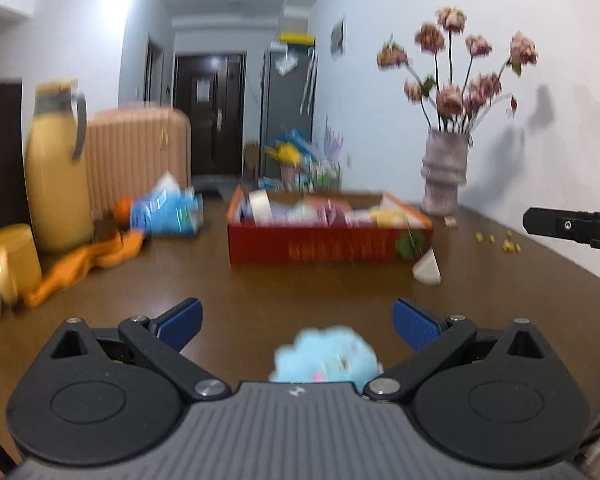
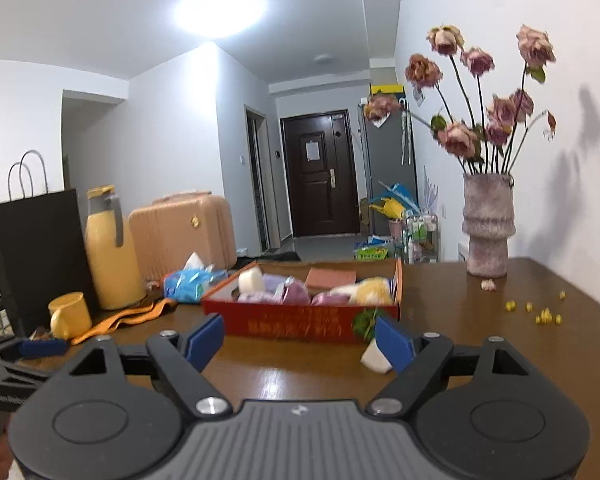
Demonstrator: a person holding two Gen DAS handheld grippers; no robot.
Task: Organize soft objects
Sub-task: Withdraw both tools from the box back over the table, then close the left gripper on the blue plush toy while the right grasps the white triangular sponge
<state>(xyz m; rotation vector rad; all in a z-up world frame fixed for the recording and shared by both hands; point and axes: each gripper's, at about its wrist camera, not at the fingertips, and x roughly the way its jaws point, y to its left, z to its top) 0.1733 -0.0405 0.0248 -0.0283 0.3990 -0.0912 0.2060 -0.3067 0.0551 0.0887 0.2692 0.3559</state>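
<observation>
The room is bright. A round ceiling light [image 2: 220, 10] glows so white that it washes out. It makes a shiny patch on the brown counter [image 2: 276, 384]. The flowers [image 2: 484, 92] throw soft grey shadows on the wall. The left wrist view is smeary and blurred; the right is sharper. Straight lines bend near the dark corners.

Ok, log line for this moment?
left gripper: open, over blue plush | right gripper: open, empty | red box: part-filled
</observation>
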